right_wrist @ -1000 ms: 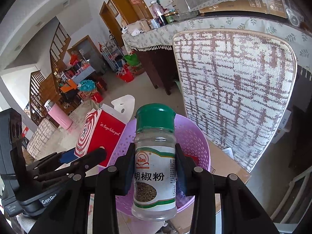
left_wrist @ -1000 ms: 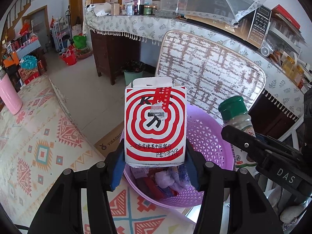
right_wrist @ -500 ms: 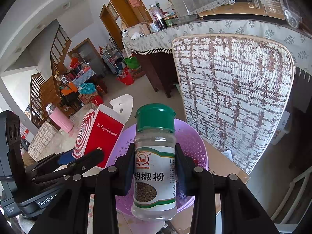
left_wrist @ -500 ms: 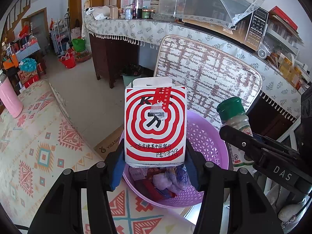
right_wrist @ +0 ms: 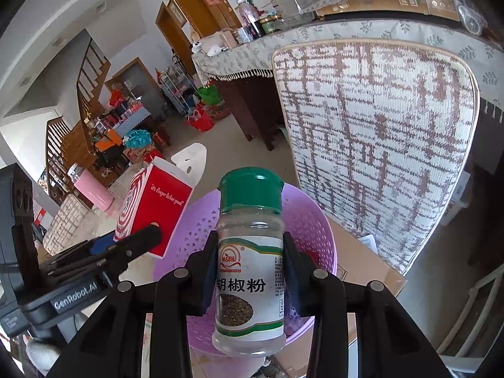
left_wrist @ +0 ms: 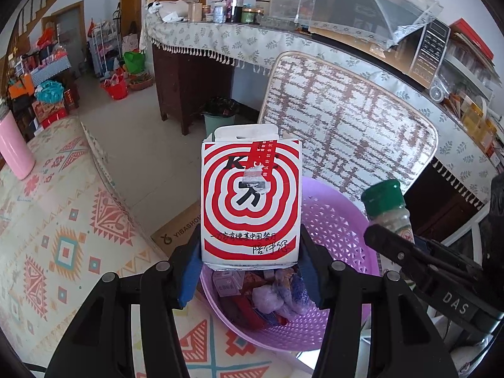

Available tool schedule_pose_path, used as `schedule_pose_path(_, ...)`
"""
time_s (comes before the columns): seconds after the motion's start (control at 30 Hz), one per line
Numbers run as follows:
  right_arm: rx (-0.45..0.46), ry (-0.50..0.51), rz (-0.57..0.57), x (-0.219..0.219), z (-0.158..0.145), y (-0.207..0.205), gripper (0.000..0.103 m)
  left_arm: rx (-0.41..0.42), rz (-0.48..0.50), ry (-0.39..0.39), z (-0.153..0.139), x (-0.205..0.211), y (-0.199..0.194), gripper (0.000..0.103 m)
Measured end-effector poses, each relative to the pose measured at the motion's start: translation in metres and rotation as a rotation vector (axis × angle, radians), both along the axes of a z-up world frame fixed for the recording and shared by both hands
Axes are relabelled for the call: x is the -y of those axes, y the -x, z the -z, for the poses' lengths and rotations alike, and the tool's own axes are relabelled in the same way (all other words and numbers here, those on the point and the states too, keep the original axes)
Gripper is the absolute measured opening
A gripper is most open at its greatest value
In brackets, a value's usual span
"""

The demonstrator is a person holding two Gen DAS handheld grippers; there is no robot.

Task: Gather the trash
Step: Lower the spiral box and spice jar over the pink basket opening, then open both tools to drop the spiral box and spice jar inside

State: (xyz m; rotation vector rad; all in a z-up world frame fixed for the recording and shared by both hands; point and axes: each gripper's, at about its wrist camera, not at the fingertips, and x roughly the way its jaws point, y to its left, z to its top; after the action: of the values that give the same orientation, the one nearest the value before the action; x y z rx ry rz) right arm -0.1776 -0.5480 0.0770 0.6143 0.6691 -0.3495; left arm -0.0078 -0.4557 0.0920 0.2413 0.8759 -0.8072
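Note:
My left gripper (left_wrist: 250,252) is shut on a red-and-white spiral-printed carton (left_wrist: 251,201) and holds it upright over the near rim of a purple perforated basket (left_wrist: 334,220). The basket holds wrappers and crumpled bags (left_wrist: 267,296). My right gripper (right_wrist: 250,271) is shut on a pepper shaker (right_wrist: 250,261) with a green cap, held upright above the basket (right_wrist: 308,220). The carton (right_wrist: 154,208) and left gripper (right_wrist: 126,249) show at the left of the right wrist view. The shaker (left_wrist: 389,208) shows at the right of the left wrist view.
The basket sits at the corner of a table with a patterned cloth (left_wrist: 63,226). A pink bottle (left_wrist: 14,148) stands far left. A chair with a woven brown-white cushion (left_wrist: 346,126) stands behind the basket. A cardboard box (right_wrist: 362,271) lies below.
Both grippers have drawn back and up a little with their loads; the basket looks slightly lower and farther. Grips are unchanged.

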Motion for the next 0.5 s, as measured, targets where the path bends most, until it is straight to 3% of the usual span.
schedule_pose_path(0.5, -0.016, -0.037, 0.0, 0.007, 0.018, -0.006, 0.042, -0.034, -0.005, -0.008, 0.019, 0.005, -0.008, 0.055)
